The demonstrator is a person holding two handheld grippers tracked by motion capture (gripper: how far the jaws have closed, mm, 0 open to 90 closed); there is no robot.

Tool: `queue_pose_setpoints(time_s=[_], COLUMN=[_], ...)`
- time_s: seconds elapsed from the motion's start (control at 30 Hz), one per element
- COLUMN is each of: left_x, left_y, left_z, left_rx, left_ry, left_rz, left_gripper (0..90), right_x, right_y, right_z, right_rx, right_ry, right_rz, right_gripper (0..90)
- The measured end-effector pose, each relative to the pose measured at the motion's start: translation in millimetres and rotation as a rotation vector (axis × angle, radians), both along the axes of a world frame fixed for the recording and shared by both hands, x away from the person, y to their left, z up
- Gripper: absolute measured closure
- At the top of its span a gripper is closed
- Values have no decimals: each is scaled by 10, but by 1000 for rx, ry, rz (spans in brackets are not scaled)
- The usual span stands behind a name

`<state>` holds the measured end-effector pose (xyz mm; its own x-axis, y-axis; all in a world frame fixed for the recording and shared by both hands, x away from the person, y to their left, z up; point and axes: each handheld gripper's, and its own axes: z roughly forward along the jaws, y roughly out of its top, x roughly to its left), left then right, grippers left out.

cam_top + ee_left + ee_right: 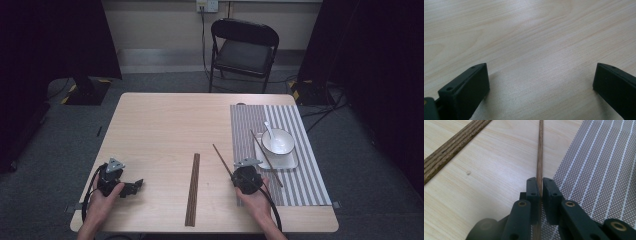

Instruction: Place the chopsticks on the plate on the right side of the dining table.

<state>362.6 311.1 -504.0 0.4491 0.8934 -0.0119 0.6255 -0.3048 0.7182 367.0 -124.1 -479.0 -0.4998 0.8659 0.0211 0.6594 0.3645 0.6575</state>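
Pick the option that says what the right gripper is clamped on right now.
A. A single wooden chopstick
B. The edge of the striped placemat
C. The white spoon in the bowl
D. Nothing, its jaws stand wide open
A: in the right gripper view the right gripper has its jaws shut on a single thin chopstick that runs forward over the table beside the striped placemat.

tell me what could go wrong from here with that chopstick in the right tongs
1. The right tongs pinch the chopstick near one end, so the long free length could swing or pivot in the grip when lifted.
2. Moving it toward the striped placemat, it could knock the second chopstick leaning on the tray, or the bowl with its spoon.
3. The left tongs are open over bare table and cannot steady it.
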Motion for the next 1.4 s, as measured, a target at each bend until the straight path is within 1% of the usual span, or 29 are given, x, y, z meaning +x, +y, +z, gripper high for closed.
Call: queue_pose_setpoints(time_s=[0.1, 0.17, 0.23, 0.3, 0.4, 0.6, 0.63, 0.73, 0.97, 1.07, 1.4], left_x=[0, 0, 0, 0, 0, 0, 0, -1, 0, 0, 0], left_y=[2, 1, 0, 2, 2, 1, 2, -1, 2, 1, -1], left_z=[2, 0, 1, 1, 1, 1, 1, 0, 1, 1, 0], left_rx=[3, 2, 1, 2, 3, 2, 3, 0, 3, 3, 0], left_ry=[1, 0, 1, 1, 0, 0, 1, 0, 1, 0, 0], left_rz=[-2, -1, 0, -1, -2, -1, -1, 0, -2, -1, 1], left_gripper=[0, 0, 0, 0, 0, 0, 0, 0, 0, 0, 0], right_x=[-12, -12, -4, 12, 24, 43, 55, 82, 80, 72, 47], right_y=[-13, -7, 3, 5, 2, 23, 28, 31, 35, 27, -43], right_z=[0, -4, -17, -38, -40, -46, -49, -56, -59, -42, 59], right_rx=[9, 3, -4, -15, -13, -8, -6, -16, -20, -15, 0], right_ry=[1, 0, 1, -3, -3, -9, -12, -21, -26, -24, -42], right_rz=[12, 21, 23, 19, 15, 5, 7, 9, 11, 9, 5], right_gripper=[790, 771, 774, 795, 807, 785, 789, 837, 850, 851, 852])
